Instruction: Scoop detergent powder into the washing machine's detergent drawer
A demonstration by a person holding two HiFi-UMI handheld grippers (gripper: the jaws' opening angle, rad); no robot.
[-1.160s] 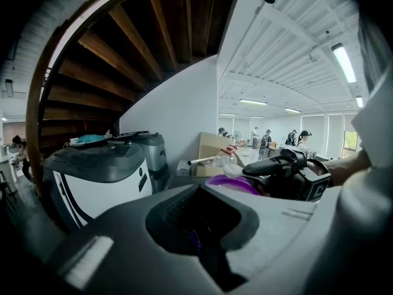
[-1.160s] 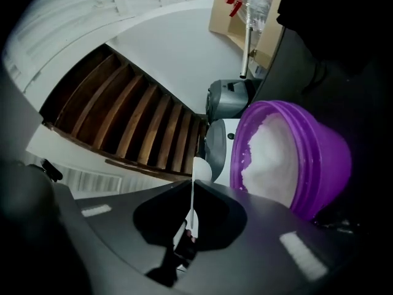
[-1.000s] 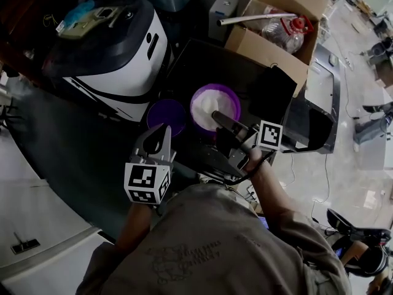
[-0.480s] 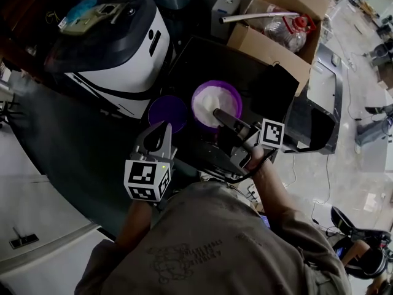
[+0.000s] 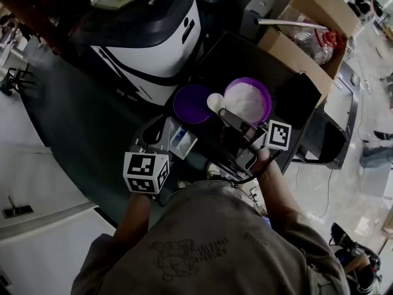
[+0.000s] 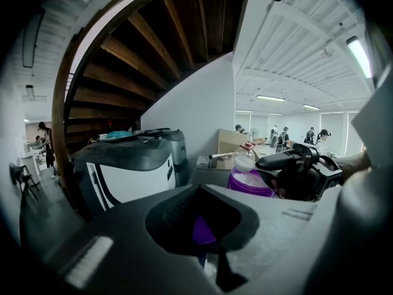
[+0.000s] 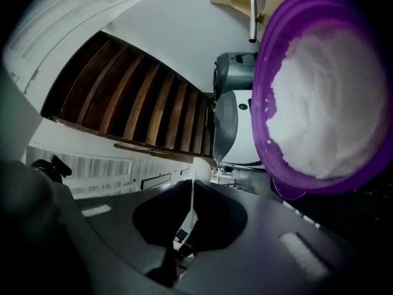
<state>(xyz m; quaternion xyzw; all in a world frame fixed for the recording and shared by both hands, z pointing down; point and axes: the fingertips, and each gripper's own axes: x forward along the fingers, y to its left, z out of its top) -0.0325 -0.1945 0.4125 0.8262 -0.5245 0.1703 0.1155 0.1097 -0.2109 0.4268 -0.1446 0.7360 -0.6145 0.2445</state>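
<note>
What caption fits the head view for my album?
Right gripper holds a heaped scoop beside the purple powder tub.

Right gripper (image 7: 191,183) clamped on thin white handle (image 7: 191,201), purple bowl (image 7: 260,97) of white powder (image 7: 331,97) upper right

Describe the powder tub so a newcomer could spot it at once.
Start at the big white-and-black washing machine; on the dark top beside it sit two purple round containers. The powder tub is the one nearer the cardboard box, heaped with white powder, whereas its neighbour shows only a bare purple inside.
</note>
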